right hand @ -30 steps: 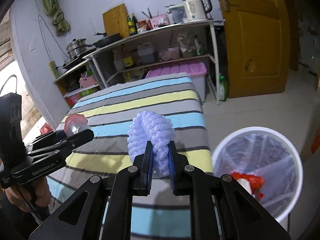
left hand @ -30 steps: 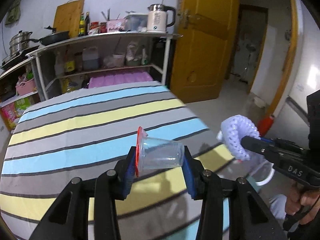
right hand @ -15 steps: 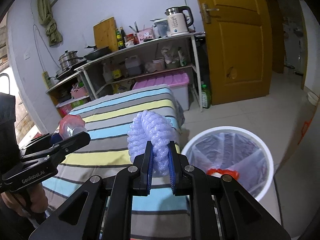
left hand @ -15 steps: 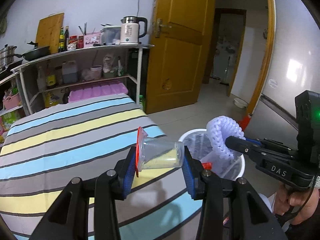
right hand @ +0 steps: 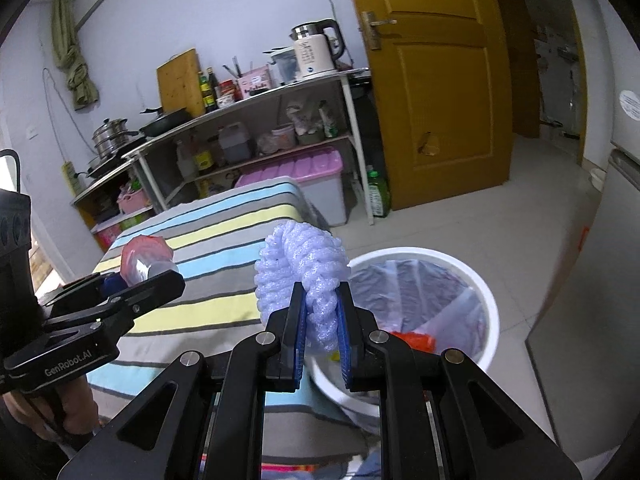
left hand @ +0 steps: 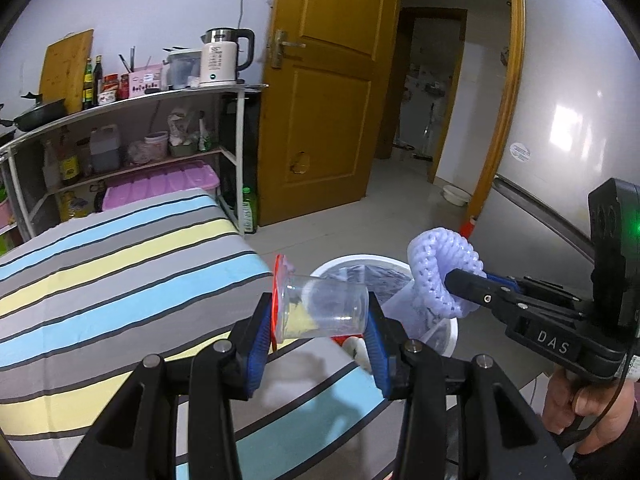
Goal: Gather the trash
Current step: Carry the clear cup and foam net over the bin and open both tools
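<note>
Trash comes in two pieces: one clear plastic cup (left hand: 322, 308) lying sideways between the left gripper (left hand: 318, 334) fingers, and one lilac foam net (right hand: 302, 276) pinched narrow by the right gripper (right hand: 322, 340). Both hang near the single white bin (right hand: 486, 308), right of the striped tabletop (left hand: 100, 264). Risk: a release short of the rim could bounce the light cup onto the floor (right hand: 520, 200), and the springy net may cling to the pads.

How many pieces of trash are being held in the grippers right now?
2: a clear plastic cup with a red lid in the left gripper, and a purple foam net in the right gripper.
</note>
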Available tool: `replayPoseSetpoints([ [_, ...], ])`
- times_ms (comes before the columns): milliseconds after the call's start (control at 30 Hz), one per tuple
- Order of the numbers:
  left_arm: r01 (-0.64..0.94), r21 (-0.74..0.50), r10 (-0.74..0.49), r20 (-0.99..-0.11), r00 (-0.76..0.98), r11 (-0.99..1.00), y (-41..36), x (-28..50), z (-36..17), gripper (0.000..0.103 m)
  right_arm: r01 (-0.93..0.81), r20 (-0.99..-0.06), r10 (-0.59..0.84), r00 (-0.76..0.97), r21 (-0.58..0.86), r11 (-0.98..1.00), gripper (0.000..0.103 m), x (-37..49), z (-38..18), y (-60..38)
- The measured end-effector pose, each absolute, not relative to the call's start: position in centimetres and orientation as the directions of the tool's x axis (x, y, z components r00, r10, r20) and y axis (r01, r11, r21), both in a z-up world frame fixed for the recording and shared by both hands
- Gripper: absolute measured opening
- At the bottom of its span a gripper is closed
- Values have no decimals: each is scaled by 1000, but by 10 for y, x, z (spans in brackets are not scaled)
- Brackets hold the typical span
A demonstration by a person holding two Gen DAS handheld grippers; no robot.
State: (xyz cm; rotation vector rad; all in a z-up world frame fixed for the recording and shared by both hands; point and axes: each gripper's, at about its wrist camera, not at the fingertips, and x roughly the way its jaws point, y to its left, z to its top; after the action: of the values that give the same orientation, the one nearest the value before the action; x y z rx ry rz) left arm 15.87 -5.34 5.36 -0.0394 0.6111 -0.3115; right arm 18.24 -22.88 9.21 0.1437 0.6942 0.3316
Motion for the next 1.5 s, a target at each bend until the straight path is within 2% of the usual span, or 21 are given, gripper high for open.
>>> replayPoseSetpoints([
  [533,329,-155,-355,-582,731,932,-92,192,33,45,-161,-635,282,719,243,957,14,195,71,-268],
  [1233,361,-163,-369,-686,628,918,-131,240,-15,47,-77,-725,243,645,254,964,15,229,22,-296],
  [1300,357,-168,-368,-690,623,919,-132,243,-17,51,-77,-732,239,638,248,966,18,231,20,-296],
  [1500,356,-184,-378,-692,615,916,-131,245,-18,57,-77,-735,238,634,246,966,33,231,17,-298],
])
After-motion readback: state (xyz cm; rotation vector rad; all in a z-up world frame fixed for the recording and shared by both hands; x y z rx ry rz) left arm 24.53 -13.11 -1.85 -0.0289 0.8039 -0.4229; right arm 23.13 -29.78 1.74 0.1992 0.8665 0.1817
